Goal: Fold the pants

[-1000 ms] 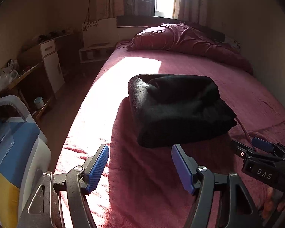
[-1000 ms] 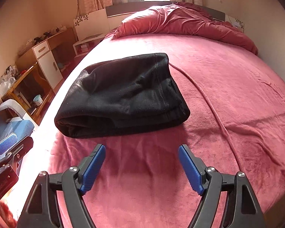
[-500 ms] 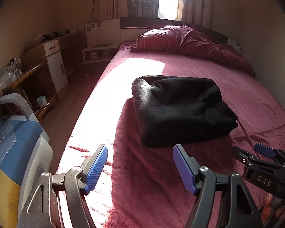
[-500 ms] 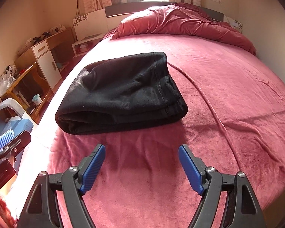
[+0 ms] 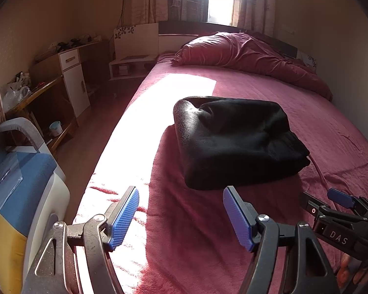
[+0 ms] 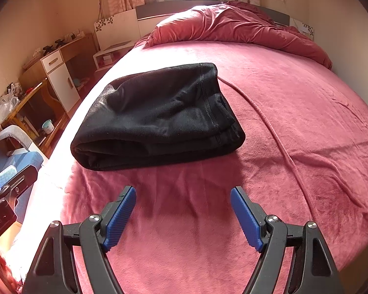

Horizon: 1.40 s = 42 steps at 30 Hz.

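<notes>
The black pants [image 5: 235, 139] lie folded in a thick rectangular bundle on the red bed cover; they also show in the right wrist view [image 6: 159, 117]. My left gripper [image 5: 181, 216] is open and empty, held above the cover short of the bundle's near edge. My right gripper [image 6: 182, 216] is open and empty, also short of the bundle. The right gripper's body shows at the lower right of the left wrist view [image 5: 341, 220]. The left gripper's body shows at the left edge of the right wrist view [image 6: 5, 191].
The bed [image 6: 294, 122] has a crumpled red duvet [image 5: 247, 56] at its head. A wooden desk and white cabinet [image 5: 71, 78] stand left of the bed. A blue and white chair [image 5: 19, 186] is near left. A bright sun patch [image 5: 139, 122] falls along the bed's left edge.
Both grippers have drawn back a little from the folded pants and stay open. The pants have not moved.
</notes>
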Each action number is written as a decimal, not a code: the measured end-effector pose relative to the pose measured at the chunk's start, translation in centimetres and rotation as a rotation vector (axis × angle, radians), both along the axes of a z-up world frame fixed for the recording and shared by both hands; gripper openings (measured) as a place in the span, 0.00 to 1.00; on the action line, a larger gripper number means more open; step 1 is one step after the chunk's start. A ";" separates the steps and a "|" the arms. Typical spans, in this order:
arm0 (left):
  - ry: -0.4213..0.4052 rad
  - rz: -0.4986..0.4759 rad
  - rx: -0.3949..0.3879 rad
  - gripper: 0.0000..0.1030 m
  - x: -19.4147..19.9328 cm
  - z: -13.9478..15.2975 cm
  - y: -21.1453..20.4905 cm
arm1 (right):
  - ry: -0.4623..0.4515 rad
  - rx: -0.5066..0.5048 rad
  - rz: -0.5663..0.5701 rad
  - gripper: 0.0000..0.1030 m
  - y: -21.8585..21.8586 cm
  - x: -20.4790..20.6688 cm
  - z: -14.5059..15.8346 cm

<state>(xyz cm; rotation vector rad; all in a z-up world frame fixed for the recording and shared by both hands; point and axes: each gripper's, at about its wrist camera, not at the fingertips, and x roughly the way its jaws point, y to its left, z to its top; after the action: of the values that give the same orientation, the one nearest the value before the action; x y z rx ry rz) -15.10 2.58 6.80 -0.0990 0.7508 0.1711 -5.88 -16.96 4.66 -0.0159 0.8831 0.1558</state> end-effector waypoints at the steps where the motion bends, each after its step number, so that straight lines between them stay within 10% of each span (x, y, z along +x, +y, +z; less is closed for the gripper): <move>1: 0.000 0.001 0.001 0.70 0.0 0.0 0.1 | 0.001 0.000 -0.001 0.77 0.0 0.0 0.0; 42: -0.002 -0.021 0.004 0.70 0.0 0.1 0.3 | 0.029 -0.005 0.007 0.78 -0.2 0.4 -0.9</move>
<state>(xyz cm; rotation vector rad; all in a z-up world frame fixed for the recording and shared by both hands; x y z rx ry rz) -15.06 2.85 6.88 -0.0875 0.7494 0.1521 -5.48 -17.21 3.76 -0.0215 0.9126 0.1608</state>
